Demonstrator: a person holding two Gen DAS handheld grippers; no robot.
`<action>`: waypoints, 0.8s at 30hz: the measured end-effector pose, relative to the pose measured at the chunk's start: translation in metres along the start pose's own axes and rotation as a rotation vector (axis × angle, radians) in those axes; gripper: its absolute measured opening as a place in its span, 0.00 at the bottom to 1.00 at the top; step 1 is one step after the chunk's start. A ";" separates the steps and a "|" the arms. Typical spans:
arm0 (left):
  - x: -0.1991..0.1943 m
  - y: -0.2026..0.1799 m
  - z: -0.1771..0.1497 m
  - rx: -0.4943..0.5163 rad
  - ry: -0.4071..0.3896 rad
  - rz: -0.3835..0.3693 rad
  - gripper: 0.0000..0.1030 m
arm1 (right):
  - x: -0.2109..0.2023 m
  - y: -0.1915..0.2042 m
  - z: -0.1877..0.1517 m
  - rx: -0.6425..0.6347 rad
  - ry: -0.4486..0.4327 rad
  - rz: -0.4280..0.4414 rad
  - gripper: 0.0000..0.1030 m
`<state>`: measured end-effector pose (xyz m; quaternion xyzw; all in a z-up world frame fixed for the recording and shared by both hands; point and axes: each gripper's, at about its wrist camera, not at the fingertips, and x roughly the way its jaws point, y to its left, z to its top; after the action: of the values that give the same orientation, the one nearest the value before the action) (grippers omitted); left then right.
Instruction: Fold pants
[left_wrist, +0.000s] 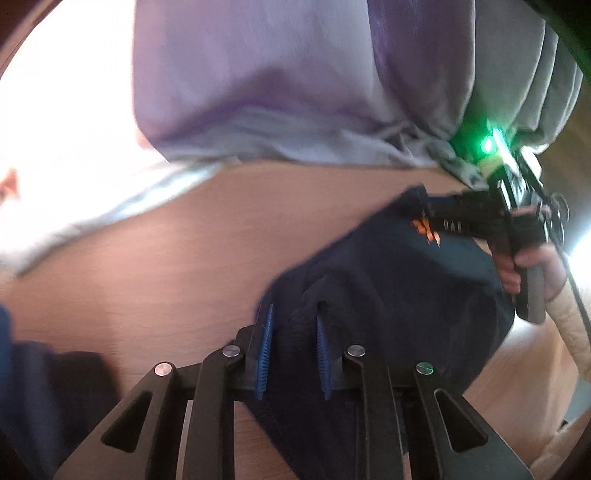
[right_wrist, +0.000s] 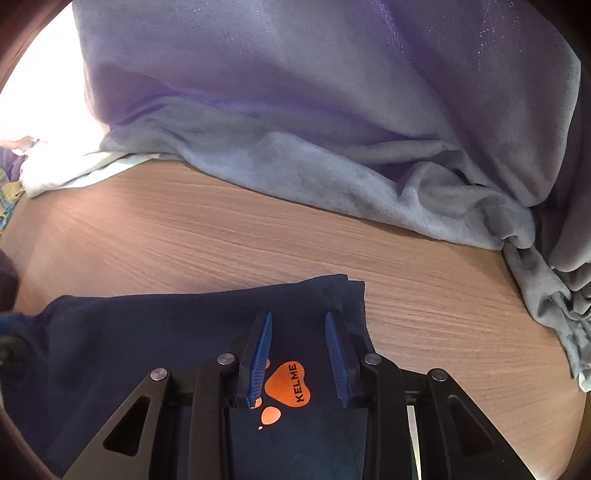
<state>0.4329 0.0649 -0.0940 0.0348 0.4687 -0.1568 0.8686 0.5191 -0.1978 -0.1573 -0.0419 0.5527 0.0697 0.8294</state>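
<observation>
Dark navy pants (left_wrist: 388, 288) with an orange KELME paw logo (right_wrist: 290, 384) lie bunched on a wooden table (left_wrist: 184, 258). My left gripper (left_wrist: 295, 314) is open, its blue pads on either side of a raised fold of the navy cloth. My right gripper (right_wrist: 299, 317) is open over the pants (right_wrist: 147, 332) near their far edge, the logo between its fingers. In the left wrist view the right gripper (left_wrist: 428, 218) reaches in from the right, a hand on its handle, its tip at the logo corner.
A purple-grey blanket (right_wrist: 295, 129) is heaped along the far side of the table (right_wrist: 221, 229) and down its right side. A white cloth (right_wrist: 74, 170) lies at the far left. More dark cloth (left_wrist: 48, 387) sits at the near left.
</observation>
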 end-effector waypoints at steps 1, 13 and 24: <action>-0.005 0.000 0.002 -0.006 -0.004 0.051 0.21 | 0.000 0.001 0.000 -0.005 -0.001 0.001 0.30; 0.035 0.038 -0.006 -0.089 0.068 0.193 0.22 | 0.005 0.003 0.007 0.038 0.012 -0.016 0.30; 0.036 0.018 0.004 0.005 0.025 0.315 0.39 | -0.001 -0.018 0.004 0.094 0.007 -0.091 0.30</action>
<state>0.4600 0.0724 -0.1233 0.1119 0.4680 -0.0193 0.8764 0.5257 -0.2153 -0.1550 -0.0282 0.5559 0.0056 0.8308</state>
